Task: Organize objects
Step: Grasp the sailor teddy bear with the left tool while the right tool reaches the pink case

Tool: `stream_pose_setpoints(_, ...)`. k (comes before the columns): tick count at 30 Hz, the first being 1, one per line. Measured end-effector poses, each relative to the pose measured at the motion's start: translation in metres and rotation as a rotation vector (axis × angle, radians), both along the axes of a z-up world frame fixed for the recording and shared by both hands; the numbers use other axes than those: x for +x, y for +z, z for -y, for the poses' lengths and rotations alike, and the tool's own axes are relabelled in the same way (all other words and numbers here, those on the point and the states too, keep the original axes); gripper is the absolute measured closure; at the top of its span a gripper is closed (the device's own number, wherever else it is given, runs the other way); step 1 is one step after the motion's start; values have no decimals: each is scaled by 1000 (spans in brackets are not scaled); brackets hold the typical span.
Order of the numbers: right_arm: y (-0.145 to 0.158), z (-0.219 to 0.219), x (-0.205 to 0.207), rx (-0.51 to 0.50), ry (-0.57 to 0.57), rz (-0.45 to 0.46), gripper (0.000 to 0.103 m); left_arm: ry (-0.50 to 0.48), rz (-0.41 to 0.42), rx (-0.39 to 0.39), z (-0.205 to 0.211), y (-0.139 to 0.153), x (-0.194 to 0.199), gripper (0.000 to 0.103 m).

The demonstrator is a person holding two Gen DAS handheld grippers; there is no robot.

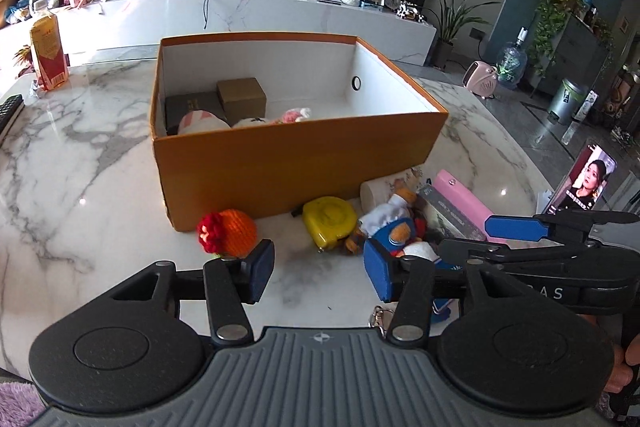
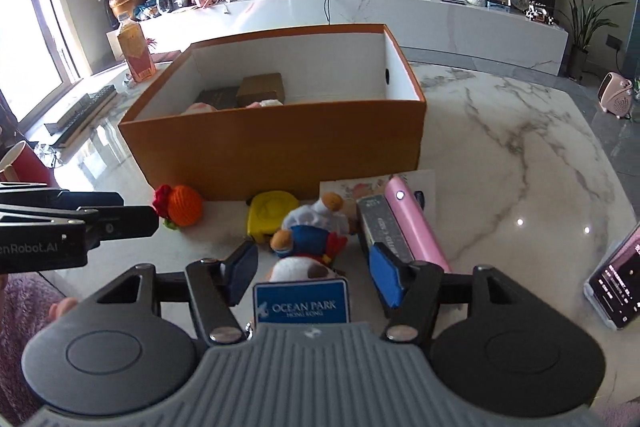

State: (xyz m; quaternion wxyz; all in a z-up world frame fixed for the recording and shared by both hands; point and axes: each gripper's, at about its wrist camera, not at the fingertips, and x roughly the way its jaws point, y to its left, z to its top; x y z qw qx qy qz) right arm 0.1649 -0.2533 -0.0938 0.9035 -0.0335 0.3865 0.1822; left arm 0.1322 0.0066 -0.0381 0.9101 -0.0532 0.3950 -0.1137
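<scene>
An orange box [image 1: 296, 163] [image 2: 280, 143] stands on the marble table and holds a brown carton [image 1: 242, 98], a dark box and plush toys. In front of it lie an orange knitted toy [image 1: 230, 231] [image 2: 182, 205], a yellow tape measure [image 1: 330, 221] [image 2: 272, 213], a plush doll in blue and white [image 1: 394, 227] [image 2: 312, 227], a grey box [image 2: 384, 231] and a pink case [image 1: 468, 199] [image 2: 416, 223]. My left gripper [image 1: 320, 273] is open and empty above the table before the tape measure. My right gripper [image 2: 312, 273] is open, its jaws either side of the doll and its blue Ocean Park tag [image 2: 302, 305].
A red-orange carton [image 1: 48, 53] [image 2: 136, 53] stands at the table's far left. A phone [image 1: 586, 183] [image 2: 618, 283] is propped at the right. A keyboard [image 2: 80, 115] and red cup [image 2: 24, 163] lie left. A TV console is behind the table.
</scene>
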Motion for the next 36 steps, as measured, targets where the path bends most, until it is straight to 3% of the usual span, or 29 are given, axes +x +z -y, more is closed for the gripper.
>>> stream_pose_setpoints(8, -25, 19, -13, -67, -31, -14, 42, -70, -34, 12, 27, -14, -7, 32)
stream_pose_setpoints(14, -37, 26, -12, -52, -37, -55, 43, -98, -76, -64, 45, -21, -1, 28)
stream_pose_setpoints(19, -46, 25, -8, -47, -27, -84, 57, -90, -119, -97, 57, -28, 11, 27)
stream_pose_setpoints(24, -52, 28, -3, -39, -44, -104, 57, -71, -183, -146, 64, -37, 25, 26)
stream_pose_setpoints(36, -64, 29, 7, -20, -50, -147, 59, -31, -281, -114, 82, -58, 47, 31)
